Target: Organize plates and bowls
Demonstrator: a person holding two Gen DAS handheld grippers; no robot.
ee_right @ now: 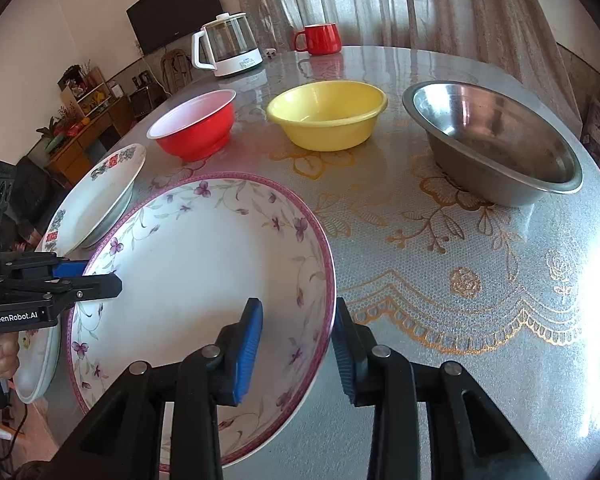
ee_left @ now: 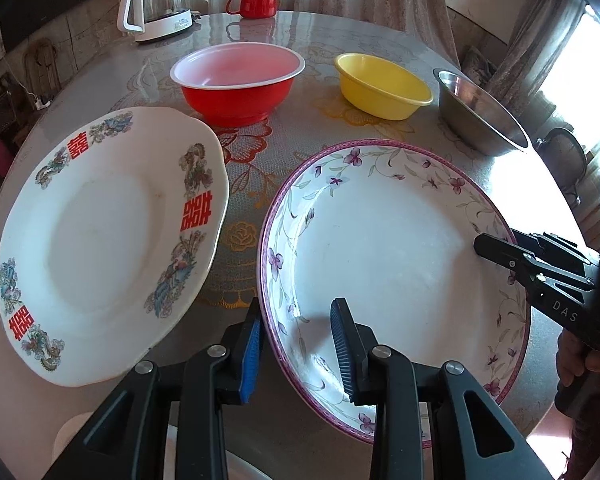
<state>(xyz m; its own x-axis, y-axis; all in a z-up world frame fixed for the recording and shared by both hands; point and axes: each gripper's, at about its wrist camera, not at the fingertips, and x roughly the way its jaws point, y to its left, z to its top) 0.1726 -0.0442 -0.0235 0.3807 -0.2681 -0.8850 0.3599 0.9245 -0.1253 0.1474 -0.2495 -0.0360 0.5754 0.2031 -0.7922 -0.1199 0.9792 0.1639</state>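
— On the round table (ee_right: 460, 280), what's biggest?
— The flowered plate (ee_left: 380, 240), at the near edge. Just left of it sits the white plate with red characters (ee_left: 100, 240).
— And the bowls?
— They stand in a row behind: steel bowl (ee_right: 500, 140) on the right, red bowl (ee_left: 236, 92) on the left, yellow bowl (ee_left: 380, 88) between them. All are apart from each other. Further back are a kettle (ee_left: 156, 4) and a red mug (ee_left: 258, 2).
— The grippers?
— The left gripper (ee_left: 298, 344) straddles the flowered plate's left rim and the right gripper (ee_right: 296, 348) its right rim. Each has one pad inside and one outside. Both pairs of jaws stand apart, with a gap at the inner pad.
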